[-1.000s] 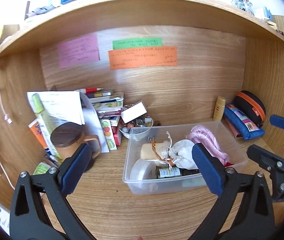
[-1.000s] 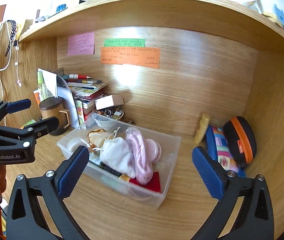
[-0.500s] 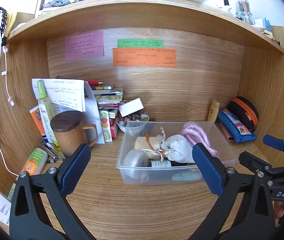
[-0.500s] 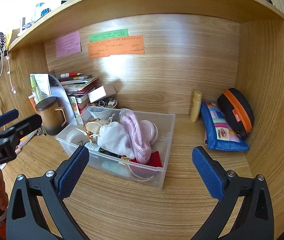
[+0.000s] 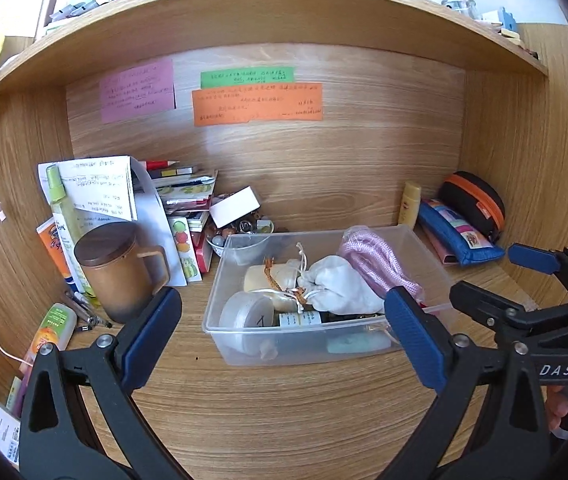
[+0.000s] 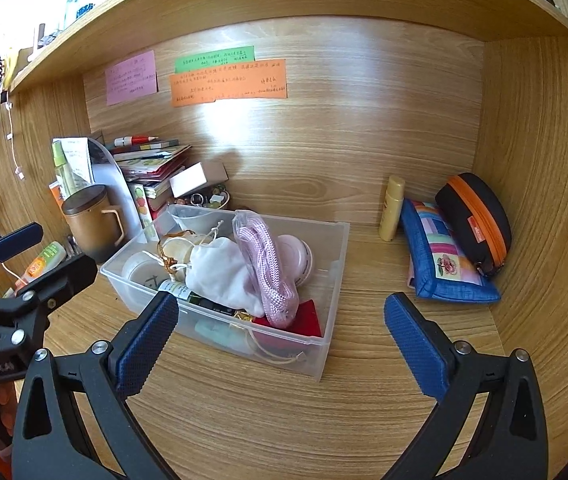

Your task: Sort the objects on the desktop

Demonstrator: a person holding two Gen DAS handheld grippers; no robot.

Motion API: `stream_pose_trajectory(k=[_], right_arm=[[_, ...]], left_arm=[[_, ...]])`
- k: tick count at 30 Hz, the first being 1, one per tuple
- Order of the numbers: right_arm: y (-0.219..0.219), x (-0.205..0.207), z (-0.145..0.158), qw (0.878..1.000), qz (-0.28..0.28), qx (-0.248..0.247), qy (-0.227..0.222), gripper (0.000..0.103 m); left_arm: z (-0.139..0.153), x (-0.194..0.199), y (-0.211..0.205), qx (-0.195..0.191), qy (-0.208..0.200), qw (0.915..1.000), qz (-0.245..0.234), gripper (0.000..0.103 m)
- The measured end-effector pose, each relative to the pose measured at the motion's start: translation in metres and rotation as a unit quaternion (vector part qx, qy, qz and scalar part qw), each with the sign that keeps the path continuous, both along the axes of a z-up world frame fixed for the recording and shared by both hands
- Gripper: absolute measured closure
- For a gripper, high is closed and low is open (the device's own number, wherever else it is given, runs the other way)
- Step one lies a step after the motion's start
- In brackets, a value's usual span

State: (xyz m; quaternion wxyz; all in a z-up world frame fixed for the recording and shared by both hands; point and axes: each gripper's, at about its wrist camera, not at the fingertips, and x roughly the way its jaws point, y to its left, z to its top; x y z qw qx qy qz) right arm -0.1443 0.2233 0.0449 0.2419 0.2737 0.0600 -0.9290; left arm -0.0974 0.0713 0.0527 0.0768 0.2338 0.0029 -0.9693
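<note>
A clear plastic bin [image 5: 303, 338] [image 6: 323, 356] sits mid-desk holding a white drawstring pouch [image 5: 339, 286] [image 6: 220, 272], a pink rope bundle [image 5: 375, 260] [image 6: 264, 264], a round jar [image 5: 246, 314] and small bottles. My left gripper [image 5: 282, 332] hovers open in front of the bin with nothing between its fingers. Just before the bin's right corner, my right gripper [image 6: 278, 338] is open and empty too. Each gripper shows in the other's view: right gripper [image 5: 495, 280], left gripper [image 6: 48, 252].
A brown lidded mug [image 5: 118, 270], a spray bottle [image 5: 64, 216], stacked books [image 5: 188, 200] and a trinket bowl [image 5: 240, 236] crowd the left back. A yellow tube [image 6: 391, 208], blue pouch [image 6: 439, 256] and black-orange case [image 6: 473, 220] lie at the right wall. Bare desk lies in front.
Both grippers have drawn back and the views have shifted; the bin now sits farther from the fingers. Both stay open.
</note>
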Motion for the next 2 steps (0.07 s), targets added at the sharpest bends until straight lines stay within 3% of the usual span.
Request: stream_pose_trajectory(k=[2], right_arm=[[0.0,-0.0028,-0.0013,1.0,-0.001,0.003,-0.003,0.0]], left_arm=[[-0.0008,-0.0022,-0.0014,0.001,-0.002,1.0,0.009,0.0]])
